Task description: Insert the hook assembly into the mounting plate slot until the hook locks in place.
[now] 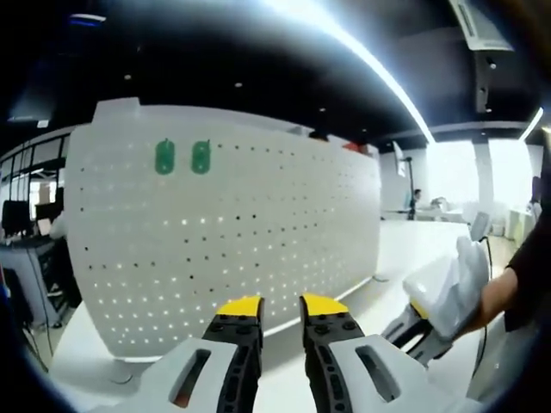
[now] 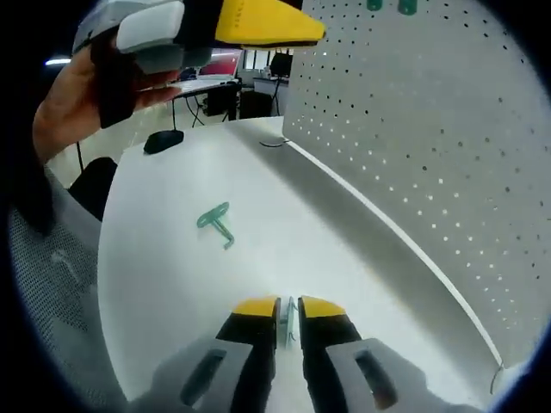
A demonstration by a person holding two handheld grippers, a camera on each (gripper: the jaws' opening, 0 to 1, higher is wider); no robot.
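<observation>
A green hook (image 2: pixel 216 221) lies loose on the worktop (image 2: pixel 164 275), the right gripper (image 2: pixel 289 308) is pinched on a thin pale piece, the left gripper (image 1: pixel 281 306) hangs slightly parted and empty before the pegboard (image 1: pixel 258 232), so insertion looks not yet begun.

The right gripper (image 2: pixel 289 308) pinches a thin green hook piece (image 2: pixel 290 320) between its yellow-tipped fingers above a white tabletop (image 2: pixel 164 284), where another green hook (image 2: pixel 216 221) lies apart, beside a white pegboard (image 2: pixel 430 129), with the left gripper (image 2: pixel 215 26) in a hand (image 2: pixel 73 95) at top left.
</observation>
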